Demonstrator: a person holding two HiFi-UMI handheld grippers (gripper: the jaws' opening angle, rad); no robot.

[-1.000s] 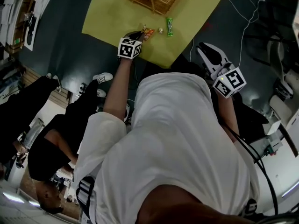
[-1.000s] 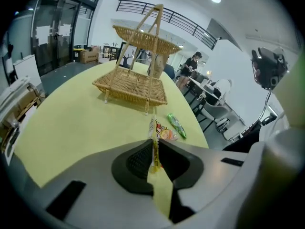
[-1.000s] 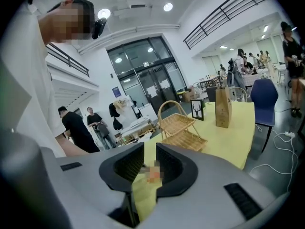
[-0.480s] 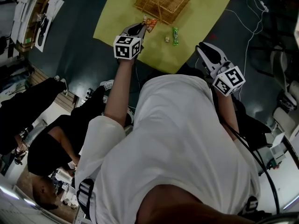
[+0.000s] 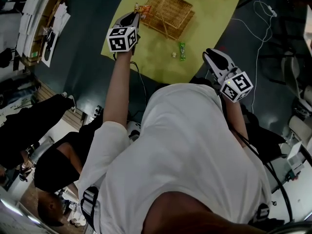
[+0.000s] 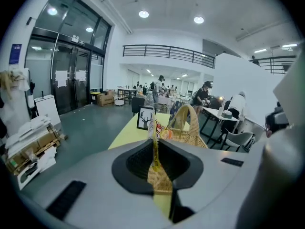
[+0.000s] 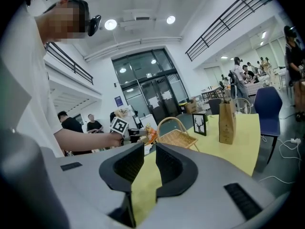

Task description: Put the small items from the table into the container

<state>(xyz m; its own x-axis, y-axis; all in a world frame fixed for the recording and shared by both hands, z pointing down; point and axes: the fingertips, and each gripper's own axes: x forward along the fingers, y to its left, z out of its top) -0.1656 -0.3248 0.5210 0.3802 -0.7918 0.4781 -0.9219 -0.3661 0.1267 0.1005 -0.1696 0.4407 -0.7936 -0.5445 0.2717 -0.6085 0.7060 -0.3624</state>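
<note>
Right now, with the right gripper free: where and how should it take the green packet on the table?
Pinch the green packet across its narrow middle, coming down from above. It lies flat on the yellow table, long axis pointing away from the person, so the right gripper, jaws apart and empty, can likely span its short width.

The table [image 5: 219, 21] is yellow. The wicker basket [image 5: 170, 14] is tan and woven, the wrapper [image 5: 182, 50] green, the packet [image 5: 142, 9] orange and yellow.
</note>
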